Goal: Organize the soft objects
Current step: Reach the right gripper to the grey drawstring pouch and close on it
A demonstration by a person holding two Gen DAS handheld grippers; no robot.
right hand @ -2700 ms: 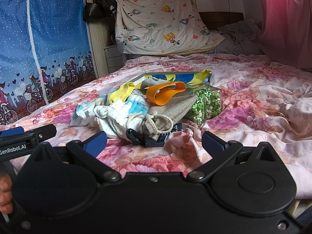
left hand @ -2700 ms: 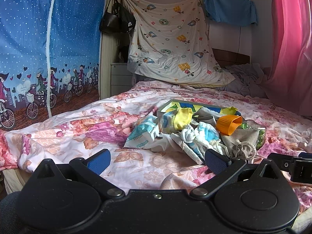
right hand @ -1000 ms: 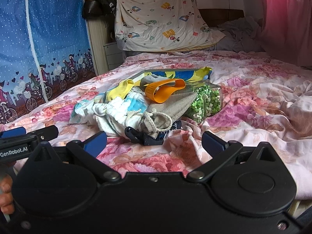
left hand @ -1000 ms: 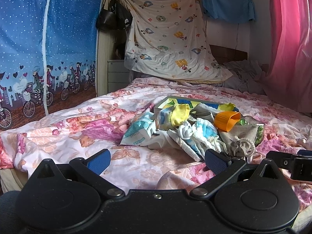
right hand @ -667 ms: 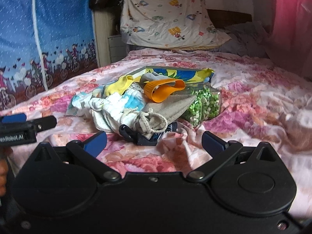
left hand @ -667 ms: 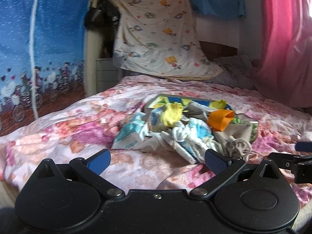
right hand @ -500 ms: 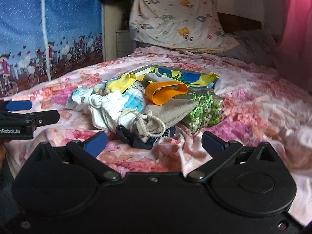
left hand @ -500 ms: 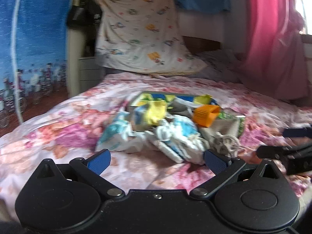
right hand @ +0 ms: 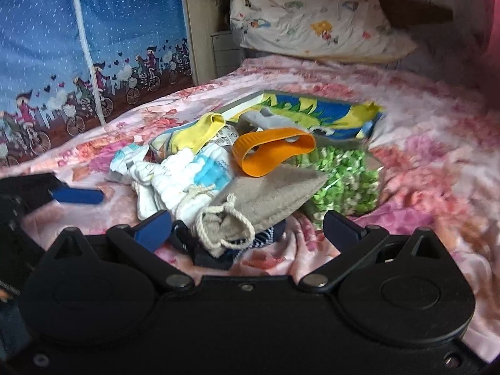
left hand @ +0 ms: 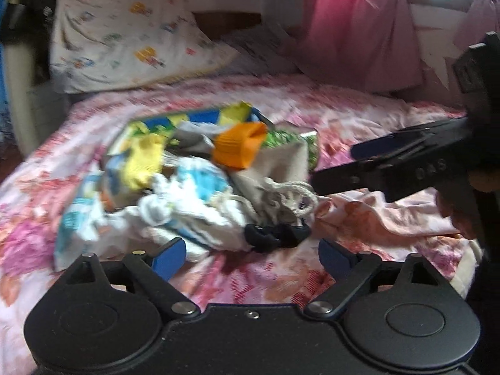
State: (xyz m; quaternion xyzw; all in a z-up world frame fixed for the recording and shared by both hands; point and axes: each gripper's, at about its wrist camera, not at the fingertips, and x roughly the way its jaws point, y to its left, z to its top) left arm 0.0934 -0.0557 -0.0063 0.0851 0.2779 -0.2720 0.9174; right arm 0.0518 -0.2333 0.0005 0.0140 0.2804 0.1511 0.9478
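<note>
A pile of soft things lies on the floral bed. It holds a grey drawstring pouch [right hand: 265,197], white and blue socks [right hand: 187,181], a yellow sock [right hand: 197,131], an orange band [right hand: 272,153], a green-filled clear bag [right hand: 347,181] and a dark strap [left hand: 275,234]. My right gripper [right hand: 247,226] is open, its fingers either side of the pouch's drawstring end. My left gripper [left hand: 253,253] is open and empty, just short of the dark strap [right hand: 212,259]. The right gripper's fingers [left hand: 390,162] reach in from the right in the left wrist view.
A colourful flat box [right hand: 312,109] lies behind the pile. The floral bedsheet [left hand: 359,118] spreads all around. A blue patterned curtain [right hand: 78,47] hangs on the left, a pink curtain [left hand: 359,25] on the right, a printed sheet [right hand: 309,9] at the back.
Both grippers have moved forward to the pile and swung toward each other. The right gripper now straddles the pouch; the left view is blurred by motion.
</note>
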